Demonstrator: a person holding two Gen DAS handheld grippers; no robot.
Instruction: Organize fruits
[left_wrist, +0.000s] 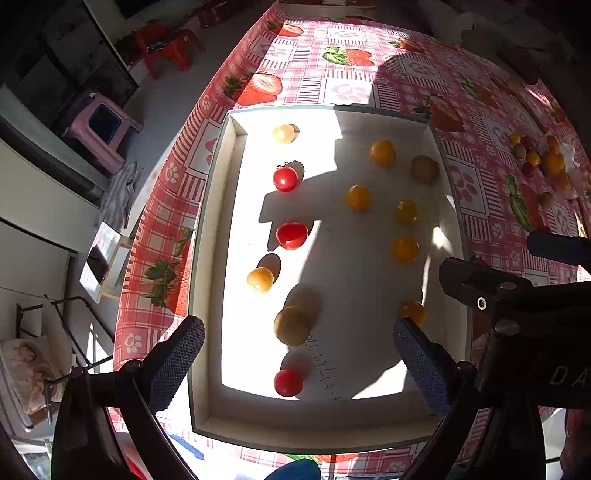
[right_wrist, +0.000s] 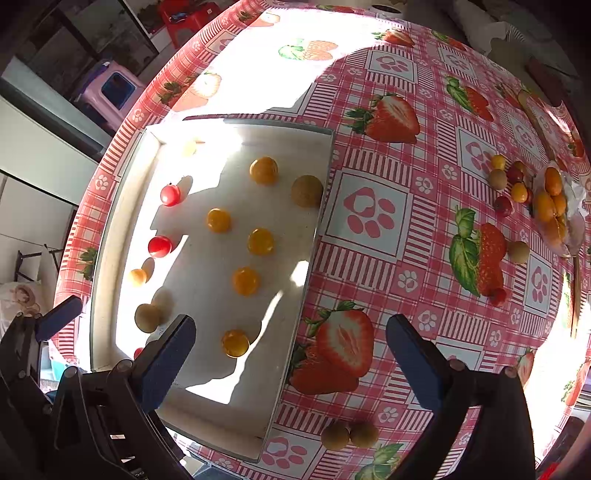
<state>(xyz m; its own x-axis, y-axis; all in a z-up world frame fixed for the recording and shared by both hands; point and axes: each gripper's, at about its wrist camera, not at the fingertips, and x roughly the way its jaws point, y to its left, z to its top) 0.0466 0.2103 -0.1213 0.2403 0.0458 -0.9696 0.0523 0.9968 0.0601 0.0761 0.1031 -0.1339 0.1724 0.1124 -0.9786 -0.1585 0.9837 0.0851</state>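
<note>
Fruits sorted by colour in the white tray (left_wrist: 236, 136), both tongs empty.
We hold the left gripper (left_wrist: 295, 362) and right gripper (right_wrist: 291, 354) wide open above the tray; the loose fruit pile (right_wrist: 524, 192) waits well right of it.

table (right_wrist: 373, 206): round, pink checked cloth with strawberry pictures | white tray (right_wrist: 122, 236): lies on the left part of the table, small fruits inside | two brown fruits (right_wrist: 349, 435): on the cloth, near edge, touching | loose pile of fruits (right_wrist: 532, 199): far right on the cloth, red, yellow, orange, brown
</note>
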